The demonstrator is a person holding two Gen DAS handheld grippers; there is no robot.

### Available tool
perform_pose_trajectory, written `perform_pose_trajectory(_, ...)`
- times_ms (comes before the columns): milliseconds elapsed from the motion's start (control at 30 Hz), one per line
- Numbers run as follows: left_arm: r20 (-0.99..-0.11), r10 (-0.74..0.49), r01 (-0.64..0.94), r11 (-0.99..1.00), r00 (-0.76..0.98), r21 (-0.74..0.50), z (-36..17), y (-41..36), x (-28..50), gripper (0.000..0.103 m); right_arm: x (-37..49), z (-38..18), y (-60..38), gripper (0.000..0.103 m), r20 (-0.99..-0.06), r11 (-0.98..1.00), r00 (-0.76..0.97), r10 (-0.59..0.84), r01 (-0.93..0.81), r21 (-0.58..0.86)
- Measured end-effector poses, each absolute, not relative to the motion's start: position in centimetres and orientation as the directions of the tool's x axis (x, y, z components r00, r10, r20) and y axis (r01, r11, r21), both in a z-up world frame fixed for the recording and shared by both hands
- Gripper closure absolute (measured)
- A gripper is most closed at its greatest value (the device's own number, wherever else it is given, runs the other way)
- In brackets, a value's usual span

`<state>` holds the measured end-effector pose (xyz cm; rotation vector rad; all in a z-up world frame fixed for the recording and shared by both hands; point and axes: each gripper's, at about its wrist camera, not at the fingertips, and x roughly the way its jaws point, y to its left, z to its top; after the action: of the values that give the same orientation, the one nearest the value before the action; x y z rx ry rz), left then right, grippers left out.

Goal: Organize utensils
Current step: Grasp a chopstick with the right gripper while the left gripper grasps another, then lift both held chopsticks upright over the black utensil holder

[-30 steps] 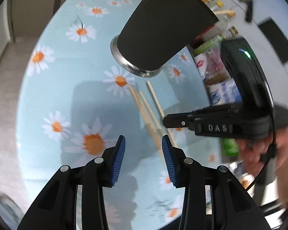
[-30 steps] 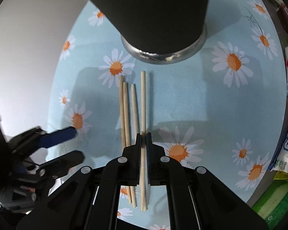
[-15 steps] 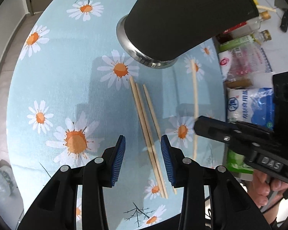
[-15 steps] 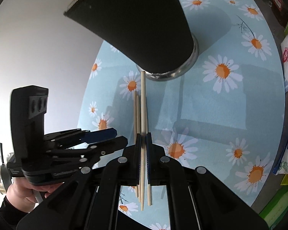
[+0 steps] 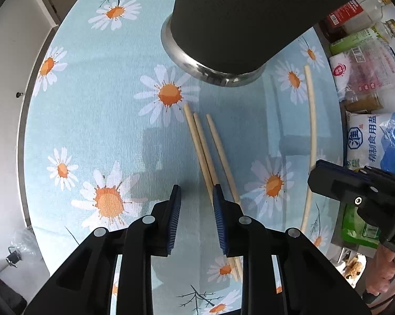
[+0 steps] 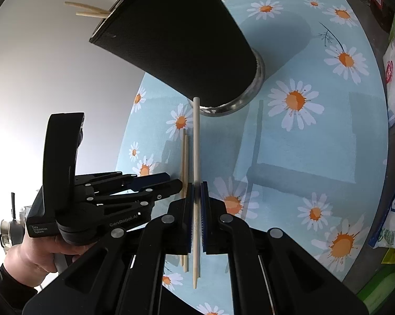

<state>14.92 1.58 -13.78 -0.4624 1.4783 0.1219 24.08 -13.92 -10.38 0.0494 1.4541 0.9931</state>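
A round table [image 5: 73, 120] in a blue daisy cloth holds a tall black holder [image 6: 176, 39] with a steel base. The right gripper [image 6: 196, 191], fingers clenched on 1 chopstick [image 6: 196, 141], holds it lifted in front of the holder. The left gripper [image 5: 196, 199] (printed "GenRobot.AI" and "Data Acquisition System") points down beside 3 chopsticks [image 5: 210, 157] lying on the cloth; its fingers are closing, with nothing between them. A salt bag [image 5: 368, 141] at the table's edge bears Chinese characters.
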Motion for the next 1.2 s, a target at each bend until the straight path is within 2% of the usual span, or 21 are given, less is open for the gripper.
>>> perform_pose_trajectory(367,-0.995,-0.080,-0.308,0.947,0.052,-0.092,-13.9,-0.5,15.7,0.081,24.0,-10.3,-14.4,0.097,-0.773,0.589,-0.217,0.596,-0.537,0.604)
perform_pose_trajectory(500,-0.997,-0.068,-0.309,0.948,0.043,-0.078,-13.9,-1.1,15.8,0.082,24.1,-10.1,-14.6,0.097,-0.765,0.579,-0.219,0.606,-0.538,0.612)
perform_pose_trajectory(600,-0.998,-0.052,-0.295,0.953,0.036,-0.061,-13.8,-1.6,15.8,0.085,24.2,-10.0,-14.8,0.097,-0.765,0.581,-0.218,0.607,-0.535,0.613)
perform_pose_trajectory(733,-0.999,-0.039,-0.274,0.961,0.009,-0.040,-14.0,-3.7,16.7,0.096,24.4,-10.2,-15.2,0.097,-0.768,0.585,-0.212,0.605,-0.536,0.609)
perform_pose_trajectory(833,-1.000,-0.001,-0.257,0.967,-0.001,-0.001,-14.2,-5.0,16.9,0.098,24.4,-10.1,-15.5,0.097,-0.765,0.587,-0.208,0.610,-0.530,0.612)
perform_pose_trajectory(1200,-0.999,-0.016,-0.275,0.961,0.030,-0.023,-13.9,-4.6,16.0,0.099,23.8,-10.4,-15.4,0.097,-0.765,0.590,-0.219,0.606,-0.522,0.616)
